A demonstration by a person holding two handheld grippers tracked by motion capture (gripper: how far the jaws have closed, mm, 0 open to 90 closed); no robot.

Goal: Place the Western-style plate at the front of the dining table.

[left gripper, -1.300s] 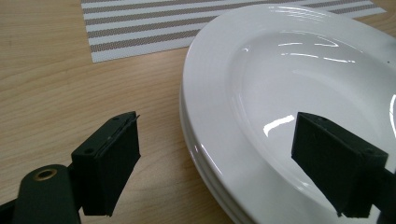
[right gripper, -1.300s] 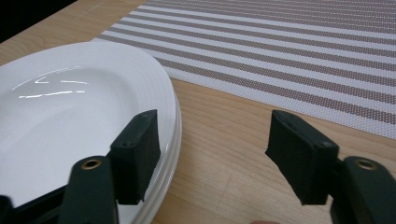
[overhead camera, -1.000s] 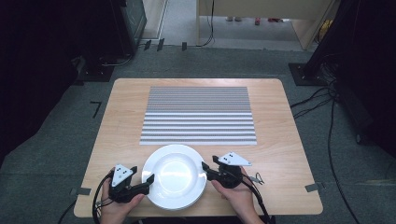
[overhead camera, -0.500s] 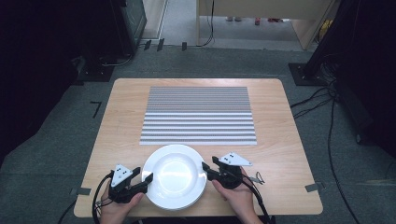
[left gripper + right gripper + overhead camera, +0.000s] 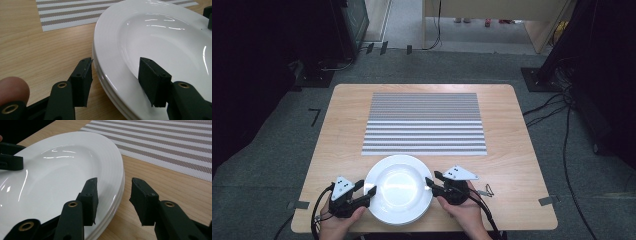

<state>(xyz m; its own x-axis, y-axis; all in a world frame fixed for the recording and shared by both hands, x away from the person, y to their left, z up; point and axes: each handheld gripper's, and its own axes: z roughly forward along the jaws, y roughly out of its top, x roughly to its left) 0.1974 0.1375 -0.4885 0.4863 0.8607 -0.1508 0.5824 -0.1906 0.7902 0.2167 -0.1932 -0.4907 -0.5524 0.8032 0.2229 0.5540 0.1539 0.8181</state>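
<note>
The left hand-held gripper and the right hand-held gripper sit on opposite sides of a white plate at the near edge of the worktop. Each hand-held gripper is open at a moderate width and straddles the plate rim: one jaw lies over the plate's inner face, the other outside and below the edge, neither jaw clearly touching. The gripper views suggest a stack of plates, since layered rims show. The plate lies directly between the two hand-held grippers, equally near both. Beyond the plate, away from both hand-held grippers, lies a striped mat, just clear of the plate's far rim. Nothing obstructs that path.
</note>
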